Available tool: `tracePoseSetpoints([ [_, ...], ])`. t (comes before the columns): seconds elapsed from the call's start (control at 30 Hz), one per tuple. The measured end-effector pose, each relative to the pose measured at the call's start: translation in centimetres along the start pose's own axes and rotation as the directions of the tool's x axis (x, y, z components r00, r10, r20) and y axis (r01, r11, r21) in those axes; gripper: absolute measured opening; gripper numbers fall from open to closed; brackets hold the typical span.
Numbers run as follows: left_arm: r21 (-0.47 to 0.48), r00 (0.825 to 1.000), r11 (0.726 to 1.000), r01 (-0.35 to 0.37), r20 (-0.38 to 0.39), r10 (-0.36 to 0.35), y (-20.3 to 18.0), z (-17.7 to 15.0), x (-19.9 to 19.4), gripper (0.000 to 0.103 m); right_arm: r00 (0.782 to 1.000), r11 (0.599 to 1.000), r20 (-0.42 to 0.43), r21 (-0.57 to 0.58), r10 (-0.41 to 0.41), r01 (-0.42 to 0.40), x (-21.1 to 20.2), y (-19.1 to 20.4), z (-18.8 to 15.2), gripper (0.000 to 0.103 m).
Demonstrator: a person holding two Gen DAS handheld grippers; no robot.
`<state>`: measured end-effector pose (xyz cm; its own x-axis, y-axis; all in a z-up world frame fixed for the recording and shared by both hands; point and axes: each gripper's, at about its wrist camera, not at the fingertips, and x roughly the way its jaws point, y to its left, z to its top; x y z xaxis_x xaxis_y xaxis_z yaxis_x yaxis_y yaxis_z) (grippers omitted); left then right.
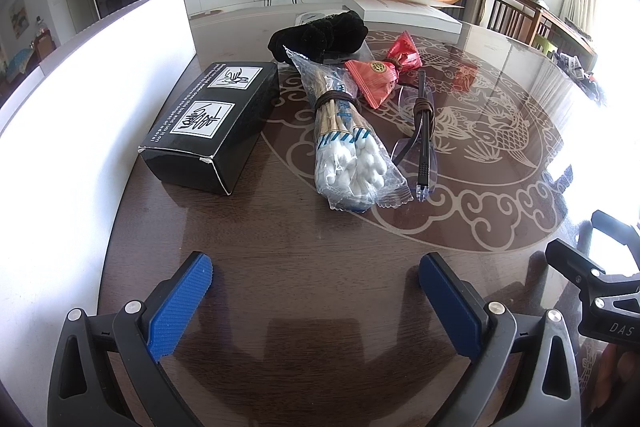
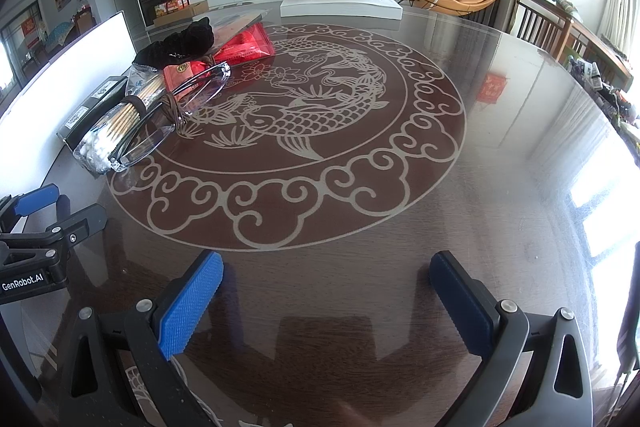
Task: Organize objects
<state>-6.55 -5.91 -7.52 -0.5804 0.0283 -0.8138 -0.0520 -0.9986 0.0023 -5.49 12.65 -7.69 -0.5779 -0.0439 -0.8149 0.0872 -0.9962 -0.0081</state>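
Both tools sit low over the dark wooden table (image 2: 360, 287), which has a pale carp medallion (image 2: 288, 123) set into its top. Left tool (image 1: 316, 279) — blue pads spread wide, nothing between them. Right tool (image 2: 326, 279) — same, wide open and empty.

The task's things lie in a cluster at the left edge of the medallion. A black box (image 1: 208, 123) with white labels lies just outside the medallion, beside a white panel (image 1: 100, 75). Next to the box, a plastic bag of cotton swabs (image 1: 344, 143), bound with a brown band, overlaps the medallion's rim. Clear glasses (image 1: 416, 139) with black arms lie touching the swab bag, on the medallion side. A red sachet (image 1: 380, 75) rests against the far ends of the swabs and glasses. Behind that, a black fuzzy item (image 1: 320, 37). In the right wrist view a red packet (image 2: 248, 47) shows just beyond the sachet.
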Motion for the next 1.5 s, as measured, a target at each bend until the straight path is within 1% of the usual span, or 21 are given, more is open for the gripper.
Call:
tracePoseSetpoints([
  [0.17,0.000,1.000,1.000,0.000,0.000,0.000,0.0,0.0,0.0,0.103,1.000,1.000,-0.003,0.000,-0.003,0.003,0.0,0.0,0.0,0.103],
  [0.4,0.000,1.000,1.000,0.000,0.000,0.000,0.0,0.0,0.0,0.103,1.000,0.999,-0.004,0.031,-0.031,0.031,0.8,0.1,1.2,0.103],
  [1.5,0.000,1.000,1.000,0.000,0.000,0.000,0.0,0.1,0.1,0.103,1.000,0.999,-0.004,0.032,-0.031,0.031,0.8,0.1,1.2,0.103],
])
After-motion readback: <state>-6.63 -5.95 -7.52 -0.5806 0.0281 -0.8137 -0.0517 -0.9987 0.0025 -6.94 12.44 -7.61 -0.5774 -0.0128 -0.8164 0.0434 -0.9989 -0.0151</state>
